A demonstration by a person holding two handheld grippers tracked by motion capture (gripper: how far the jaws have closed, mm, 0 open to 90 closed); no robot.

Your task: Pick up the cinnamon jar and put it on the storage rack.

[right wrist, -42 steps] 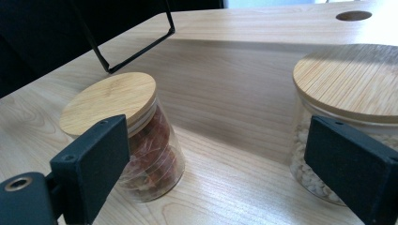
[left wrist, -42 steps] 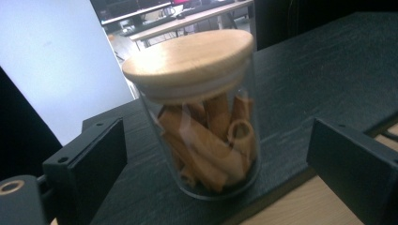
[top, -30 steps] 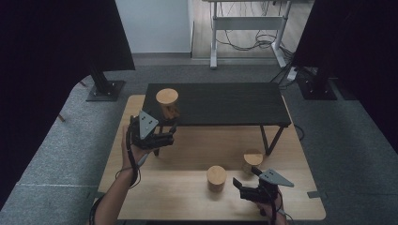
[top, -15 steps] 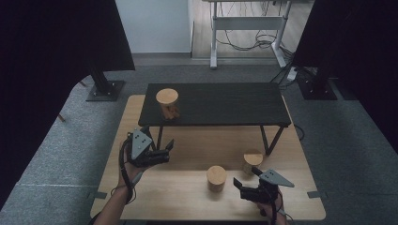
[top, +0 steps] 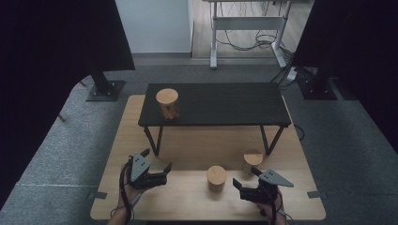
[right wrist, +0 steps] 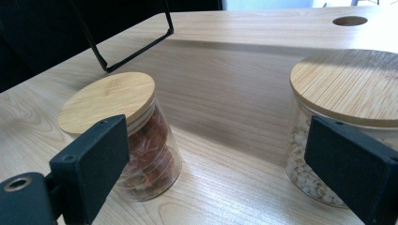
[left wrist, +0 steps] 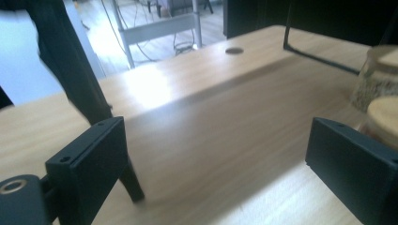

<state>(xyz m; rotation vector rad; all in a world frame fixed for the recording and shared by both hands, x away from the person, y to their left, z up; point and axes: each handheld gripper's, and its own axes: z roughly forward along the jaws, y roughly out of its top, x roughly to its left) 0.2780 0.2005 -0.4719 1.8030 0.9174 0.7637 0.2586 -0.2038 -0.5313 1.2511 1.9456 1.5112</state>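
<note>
I work at a pale wooden table (top: 197, 150) on grey carpet (top: 347, 140), with black curtains (top: 47, 56) at both sides and a white desk frame (top: 244, 23) with loose cables at the far wall. A low black shelf (top: 220, 103) on thin legs stands across the far half of the table, and a glass jar with a bamboo lid (top: 167, 103) stands upright near its left end.

My right gripper (top: 244, 185) hovers low at the near right edge, jaws spread wide and holding nothing. In the right gripper view two more lidded jars stand ahead of it: the jar of reddish-brown pieces (right wrist: 126, 136) to the left and the jar of pale kernels (right wrist: 342, 117) to the right, well apart. Both are upright, long axes vertical, flat bamboo lids facing up. From above, the reddish one (top: 217, 177) sits just beside my right gripper and the pale one (top: 252, 161) just beyond it.

My left gripper (top: 157, 171) is at the near left, jaws likewise parted and empty, pointing right across bare wood.
</note>
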